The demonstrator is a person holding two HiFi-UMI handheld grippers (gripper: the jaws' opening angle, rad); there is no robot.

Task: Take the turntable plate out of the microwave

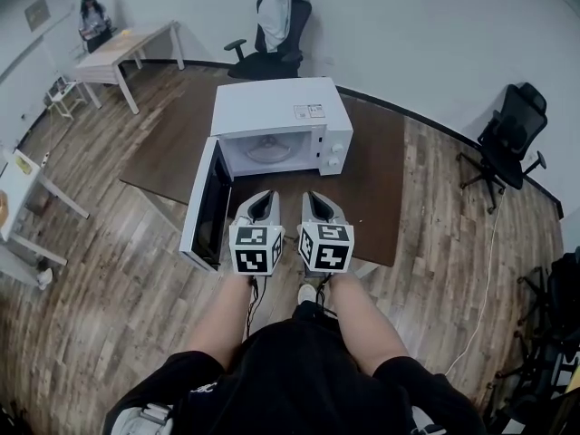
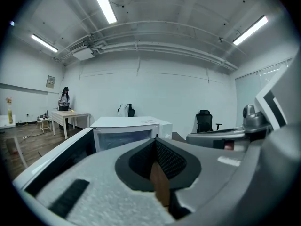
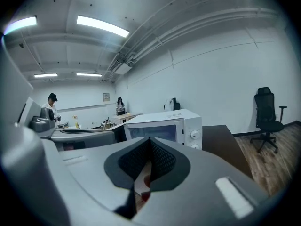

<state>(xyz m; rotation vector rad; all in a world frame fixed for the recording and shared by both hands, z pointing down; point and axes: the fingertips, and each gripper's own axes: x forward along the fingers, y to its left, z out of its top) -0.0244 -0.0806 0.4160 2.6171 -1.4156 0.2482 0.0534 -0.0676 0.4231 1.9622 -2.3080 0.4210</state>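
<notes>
A white microwave (image 1: 281,120) stands on a dark brown table (image 1: 372,184), its door (image 1: 207,208) swung open to the left. The glass turntable plate (image 1: 270,150) lies inside the cavity. My left gripper (image 1: 264,196) and right gripper (image 1: 314,196) are side by side just in front of the opening, both shut with nothing between the jaws. In the left gripper view the left gripper (image 2: 155,145) points at the microwave (image 2: 126,128), and the open door's edge (image 2: 51,166) runs along the left. The right gripper (image 3: 149,145) faces the microwave (image 3: 164,125) and its knobs.
Black office chairs stand behind the table (image 1: 272,34) and at the right (image 1: 512,134). At the back left there is a light wooden table (image 1: 122,48) with a person (image 1: 92,16) beside it. A white table (image 1: 18,188) is at the left, a cable (image 1: 480,288) on the floor.
</notes>
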